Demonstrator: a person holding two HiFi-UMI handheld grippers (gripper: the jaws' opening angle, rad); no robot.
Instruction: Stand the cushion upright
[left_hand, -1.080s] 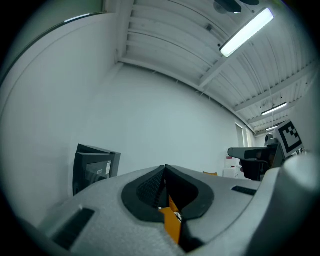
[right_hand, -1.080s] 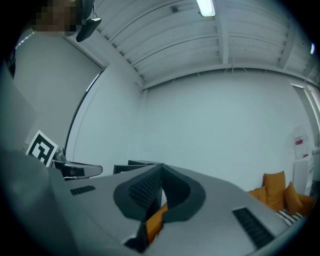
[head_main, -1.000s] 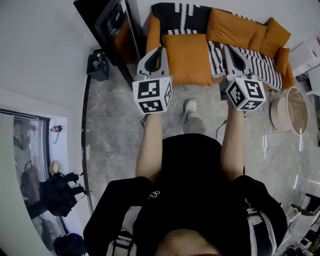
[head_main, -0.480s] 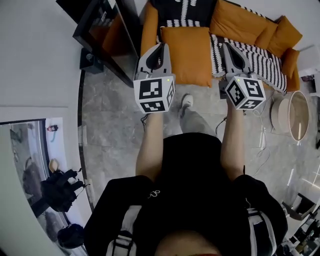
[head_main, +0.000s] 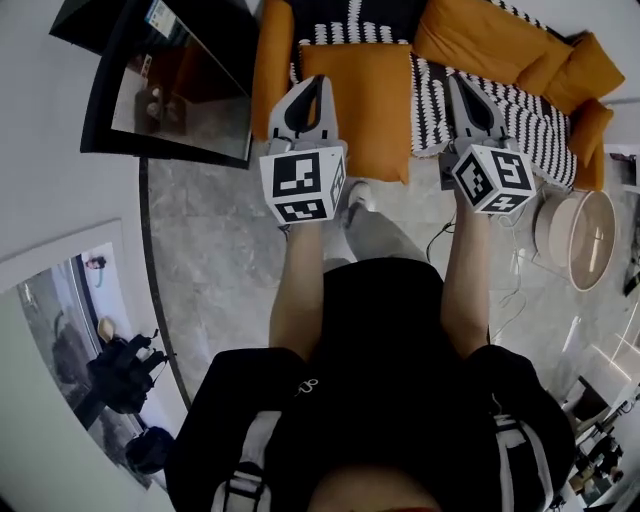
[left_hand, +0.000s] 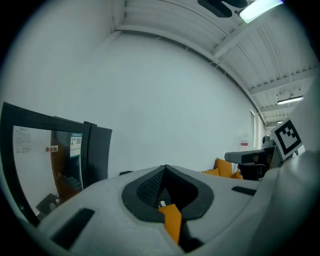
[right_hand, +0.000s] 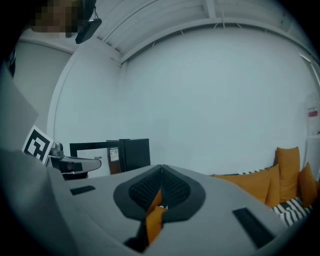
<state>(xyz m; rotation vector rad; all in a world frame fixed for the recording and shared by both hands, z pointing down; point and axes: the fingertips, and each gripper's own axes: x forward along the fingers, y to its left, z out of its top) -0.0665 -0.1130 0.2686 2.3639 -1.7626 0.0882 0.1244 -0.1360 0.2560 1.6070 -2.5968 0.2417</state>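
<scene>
now: orange cushion (head_main: 360, 110) lying flat on sofa (head_main: 272, 70) seat, beside striped throw (head_main: 520, 120). seen from head view, left claw (head_main: 318, 82) and right claw (head_main: 456, 82) flanking it, both pinched shut, gripping nothing.

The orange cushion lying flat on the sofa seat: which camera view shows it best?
The head view: the cushion lies flat, its top face nearly whole. Both gripper views show only an orange sliver below their shut jaws, perhaps that cushion.
</scene>
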